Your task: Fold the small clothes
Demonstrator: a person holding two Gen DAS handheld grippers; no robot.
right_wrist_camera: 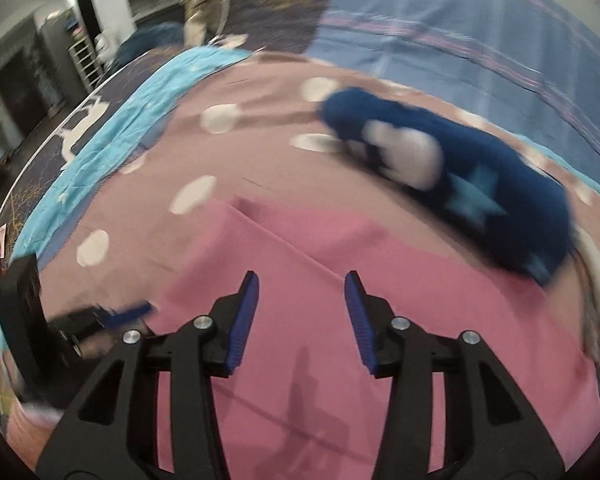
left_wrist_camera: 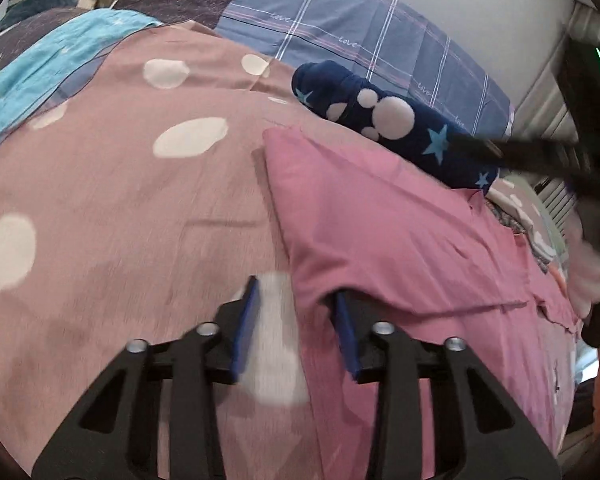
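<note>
A pink garment point(left_wrist_camera: 400, 240) lies flat on the spotted dusty-pink bedsheet point(left_wrist_camera: 120, 200); it also shows in the right wrist view point(right_wrist_camera: 340, 320). My left gripper point(left_wrist_camera: 296, 292) is open at the garment's left edge, its right finger tucked under the cloth's edge and its left finger over the sheet. My right gripper point(right_wrist_camera: 300, 280) is open and empty above the pink garment. A folded navy fleece piece point(left_wrist_camera: 384, 116) with stars and white paw marks lies behind the garment; it also shows blurred in the right wrist view point(right_wrist_camera: 460, 176).
A blue plaid pillow point(left_wrist_camera: 360, 28) and a turquoise cloth point(left_wrist_camera: 52, 64) lie at the back of the bed. The other gripper shows at the right edge of the left view point(left_wrist_camera: 580, 160) and at the left edge of the right view point(right_wrist_camera: 60, 320).
</note>
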